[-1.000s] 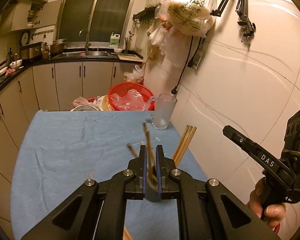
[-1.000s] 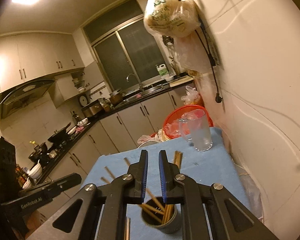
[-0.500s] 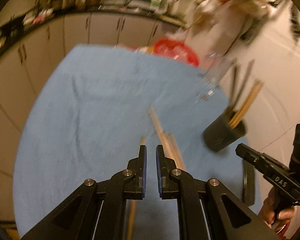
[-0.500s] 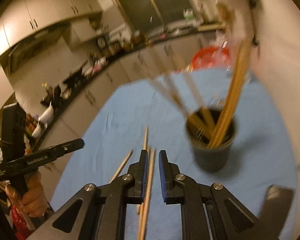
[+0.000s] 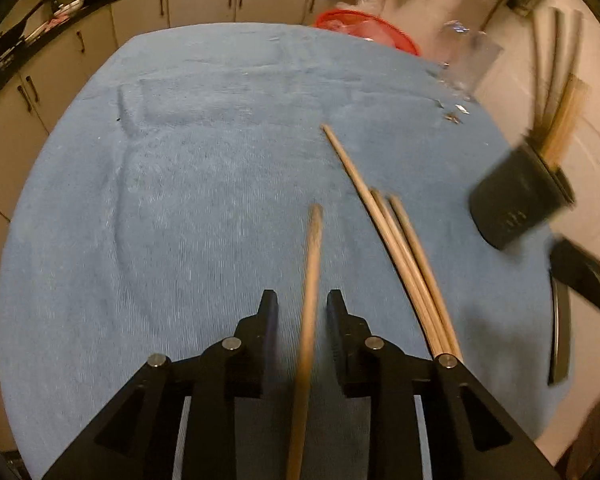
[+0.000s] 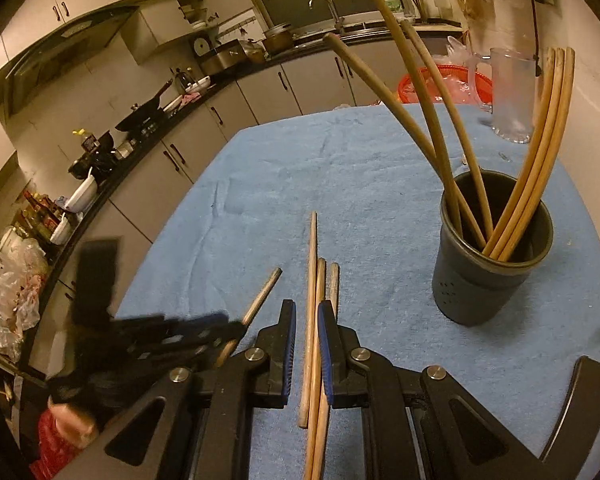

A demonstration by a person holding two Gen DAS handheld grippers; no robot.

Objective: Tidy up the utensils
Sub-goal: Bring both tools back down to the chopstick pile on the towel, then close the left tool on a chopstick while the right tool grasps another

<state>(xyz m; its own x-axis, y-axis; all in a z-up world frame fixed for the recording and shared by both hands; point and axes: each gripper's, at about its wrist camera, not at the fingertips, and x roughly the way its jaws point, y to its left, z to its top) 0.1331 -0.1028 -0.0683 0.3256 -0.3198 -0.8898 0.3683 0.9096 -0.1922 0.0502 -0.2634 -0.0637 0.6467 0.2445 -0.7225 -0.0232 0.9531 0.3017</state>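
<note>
Loose wooden chopsticks lie on a blue cloth [image 5: 180, 200]. One single chopstick [image 5: 314, 248] runs between the fingers of my left gripper [image 5: 302, 300]; its jaws are opening and the pads do not touch the stick. Three more chopsticks [image 5: 396, 248] lie side by side just to the right. My right gripper [image 6: 306, 308] hovers over these three chopsticks [image 6: 312, 280], shut to a narrow slit with nothing gripped. A dark cup [image 6: 488, 280] with several chopsticks standing in it sits to the right. The left gripper [image 6: 220, 328] shows blurred over the single chopstick [image 6: 260, 296].
A frosted glass mug [image 6: 512, 96] and a red basket [image 6: 432, 84] stand at the table's far end by the wall. A dark flat object [image 5: 560, 336] lies near the right edge. Kitchen cabinets and a counter run along the left.
Both grippers have dropped and tipped down from above the cup to the loose chopsticks on the cloth. The left jaws have parted around one stick; the right jaws look unchanged.
</note>
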